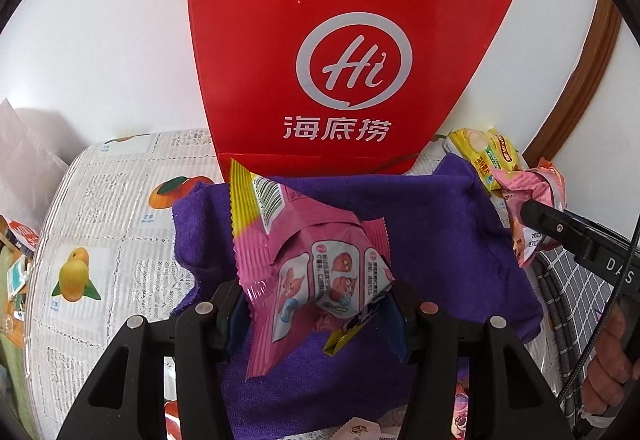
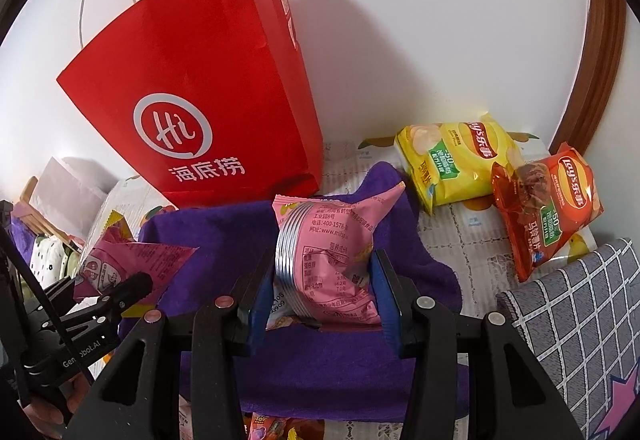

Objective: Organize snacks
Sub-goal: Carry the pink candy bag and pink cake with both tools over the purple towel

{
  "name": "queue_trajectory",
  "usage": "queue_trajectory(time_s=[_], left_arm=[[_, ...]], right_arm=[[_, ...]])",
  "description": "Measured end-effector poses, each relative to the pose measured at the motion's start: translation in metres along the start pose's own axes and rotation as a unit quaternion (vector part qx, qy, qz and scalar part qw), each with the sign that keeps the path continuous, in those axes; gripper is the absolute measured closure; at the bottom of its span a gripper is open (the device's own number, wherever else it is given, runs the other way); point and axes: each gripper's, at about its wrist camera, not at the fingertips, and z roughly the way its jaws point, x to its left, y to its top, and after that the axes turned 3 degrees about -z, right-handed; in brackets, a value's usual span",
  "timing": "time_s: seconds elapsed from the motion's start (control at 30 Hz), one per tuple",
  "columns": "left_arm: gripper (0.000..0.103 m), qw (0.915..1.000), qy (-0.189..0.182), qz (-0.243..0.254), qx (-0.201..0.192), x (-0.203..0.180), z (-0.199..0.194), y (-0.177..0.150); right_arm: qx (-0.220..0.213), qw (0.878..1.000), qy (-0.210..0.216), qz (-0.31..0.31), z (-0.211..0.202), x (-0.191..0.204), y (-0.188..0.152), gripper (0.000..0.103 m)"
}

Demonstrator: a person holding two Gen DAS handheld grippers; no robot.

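We seem to be in a home: a table under a fruit-print tablecloth [image 1: 100, 240] stands against a plain white wall [image 2: 440, 20], with curved brown wooden trim [image 2: 600, 52] at the right edge of the frame, a red paper shopping bag [image 2: 208, 80] and a checked grey cushion [image 2: 580, 320] lower right.

Pink snack packets: two [image 2: 326, 260] [image 2: 128, 260]
Yellow crisp bags: one [image 2: 456, 164]
Orange crisp bags: one [image 2: 548, 208]
Red paper bags: one [image 2: 208, 88]
Purple cloths: one [image 2: 224, 236]
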Motion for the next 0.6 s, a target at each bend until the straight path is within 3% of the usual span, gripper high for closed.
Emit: queue_trajectory(time_s=[0.6], left_arm=[[0.05, 0.9999, 0.007, -0.013, -0.002, 0.01, 0.0, 0.004]], right_arm=[[0.004, 1.0, -0.005, 0.008, 0.004, -0.007, -0.001, 0.057]])
